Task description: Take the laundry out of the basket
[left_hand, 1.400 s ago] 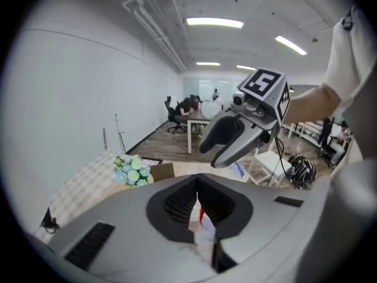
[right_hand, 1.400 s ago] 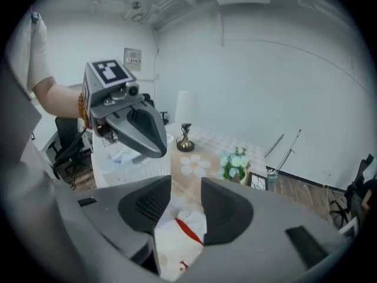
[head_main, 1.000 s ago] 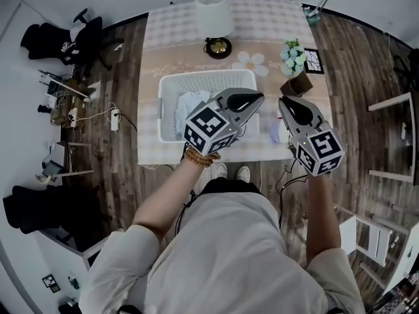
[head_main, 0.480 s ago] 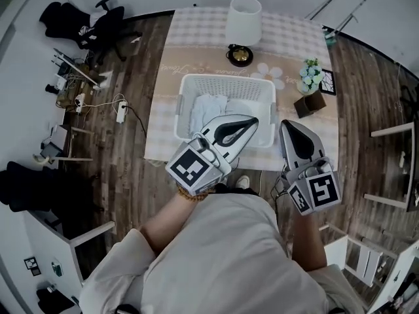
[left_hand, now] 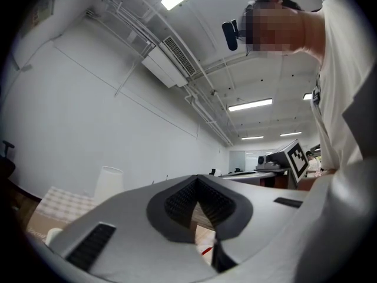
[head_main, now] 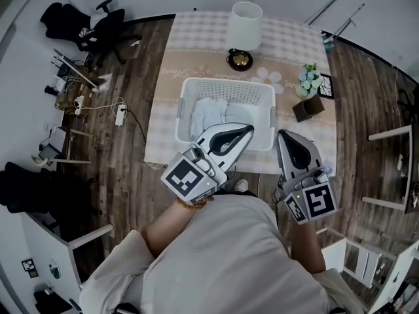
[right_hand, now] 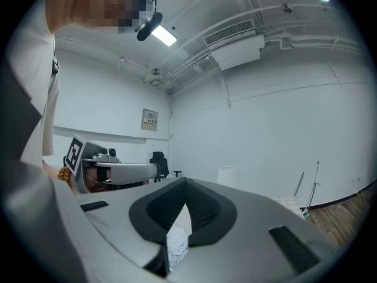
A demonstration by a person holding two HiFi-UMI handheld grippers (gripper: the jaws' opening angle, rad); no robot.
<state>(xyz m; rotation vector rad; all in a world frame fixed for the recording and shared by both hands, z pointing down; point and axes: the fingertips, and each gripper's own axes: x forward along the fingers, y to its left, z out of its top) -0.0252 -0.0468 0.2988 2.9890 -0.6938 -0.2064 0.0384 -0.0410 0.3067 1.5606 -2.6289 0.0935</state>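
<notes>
- Your left gripper [head_main: 247,130] hangs above the near side of the white basket [head_main: 226,86], its jaws pressed together with nothing between them.
- Your right gripper [head_main: 282,137] is held near the basket's near right corner, jaws also closed and empty.
- The laundry [head_main: 208,112], pale crumpled cloth, lies inside the basket on the desk [head_main: 162,113].
</notes>
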